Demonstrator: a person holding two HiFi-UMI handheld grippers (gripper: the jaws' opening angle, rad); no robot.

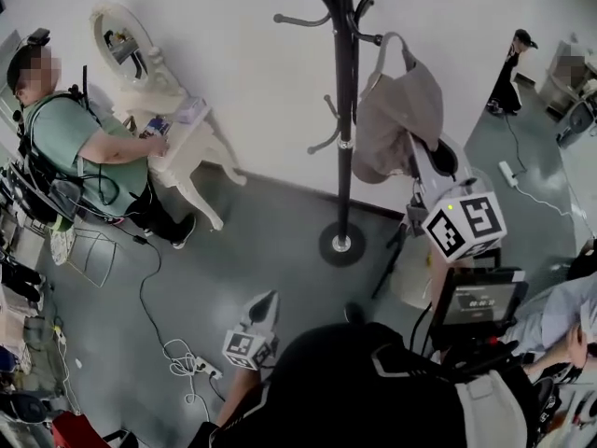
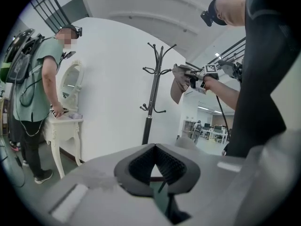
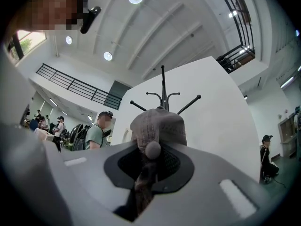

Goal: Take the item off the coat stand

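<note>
The black coat stand [image 1: 345,110] rises in the middle of the head view, in front of a white wall. Just right of its pole hangs a grey-brown cap [image 1: 401,119] with a strap loop on top. My right gripper [image 1: 422,157] reaches up from below and is shut on the cap's lower right side. In the right gripper view the cap [image 3: 157,124] and its small pom-pom sit pinched between the jaws, with the stand's hooks [image 3: 163,86] behind. The left gripper view shows the cap [image 2: 178,81] right of the stand [image 2: 151,98]. My left gripper [image 1: 264,301] hangs low, shut and empty.
A person in a green shirt [image 1: 79,147] leans on a white dressing table [image 1: 191,152] with an oval mirror at the left. Cables and a power strip [image 1: 201,367] lie on the grey floor. The stand's round base [image 1: 341,244] is close ahead. Another person [image 1: 508,82] stands far right.
</note>
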